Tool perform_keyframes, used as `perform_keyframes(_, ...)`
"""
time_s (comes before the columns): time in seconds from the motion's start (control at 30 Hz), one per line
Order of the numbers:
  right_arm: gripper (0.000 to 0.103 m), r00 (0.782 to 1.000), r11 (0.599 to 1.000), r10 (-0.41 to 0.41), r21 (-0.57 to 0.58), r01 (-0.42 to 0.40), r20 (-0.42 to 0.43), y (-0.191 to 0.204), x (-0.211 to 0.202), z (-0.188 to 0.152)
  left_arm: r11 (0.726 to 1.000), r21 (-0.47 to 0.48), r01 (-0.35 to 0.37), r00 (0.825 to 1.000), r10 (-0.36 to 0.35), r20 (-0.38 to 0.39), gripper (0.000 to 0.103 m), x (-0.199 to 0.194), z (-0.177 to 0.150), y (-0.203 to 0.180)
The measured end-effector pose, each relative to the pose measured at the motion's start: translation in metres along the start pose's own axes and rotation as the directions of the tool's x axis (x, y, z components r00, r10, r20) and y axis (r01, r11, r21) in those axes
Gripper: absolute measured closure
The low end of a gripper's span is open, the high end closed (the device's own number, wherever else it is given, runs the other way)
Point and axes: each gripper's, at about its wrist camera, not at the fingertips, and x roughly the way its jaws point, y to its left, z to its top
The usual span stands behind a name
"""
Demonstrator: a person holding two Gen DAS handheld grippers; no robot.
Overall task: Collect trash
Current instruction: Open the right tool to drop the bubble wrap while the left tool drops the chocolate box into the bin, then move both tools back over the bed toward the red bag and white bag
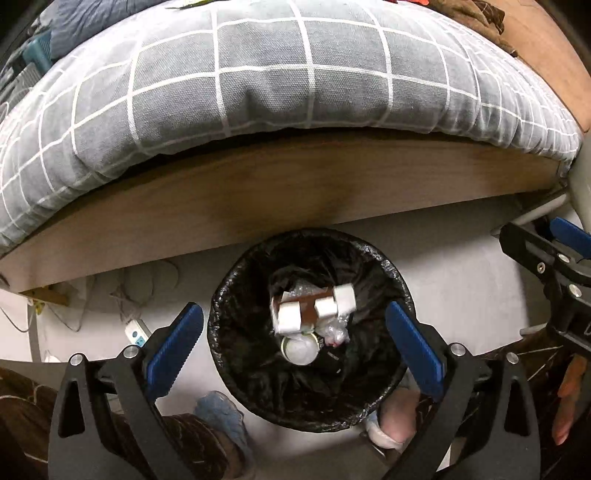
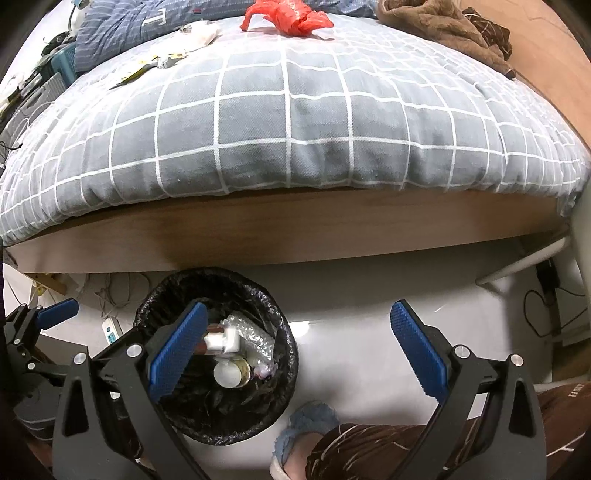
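A round bin lined with a black bag (image 1: 258,391) (image 2: 273,398) stands on the pale floor beside the bed. White foam blocks on brown card (image 1: 314,308) (image 2: 221,341), a round white lid (image 1: 301,350) (image 2: 227,373) and clear plastic lie inside it. My left gripper (image 1: 295,339) hangs open directly above the bin, nothing between its blue pads. My right gripper (image 2: 299,343) is open too, over the bin's right rim and bare floor, holding nothing. On the bed lie a red plastic bag (image 2: 288,16) and scraps of wrapper (image 2: 155,64).
The bed has a grey checked cover (image 1: 295,81) (image 2: 295,122) and a wooden side board (image 1: 295,192) (image 2: 295,236). A power strip (image 1: 135,334) (image 2: 110,328) and cables lie left of the bin. A person's slippered feet (image 1: 221,413) (image 2: 303,424) stand close to it. Brown cloth (image 2: 443,26) sits at the bed's far right.
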Motion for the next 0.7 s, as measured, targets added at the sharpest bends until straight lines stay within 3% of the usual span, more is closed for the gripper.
perform_keyframes(0.33,0.008,0.996,1.0,0.006,-0.008,-0.005,0.094,0.003,-0.025,0.019,0.999,-0.029,-0.031,0.995,0.034,0.098,0.006,-0.031,0.021,0.01)
perform_keyframes(0.7,0.008,0.973,0.999,0.04,-0.019,-0.037,0.226,0.006,-0.072,0.047,0.998,-0.048,-0.035,0.974,0.045,0.222,0.006,-0.091,0.044,0.019)
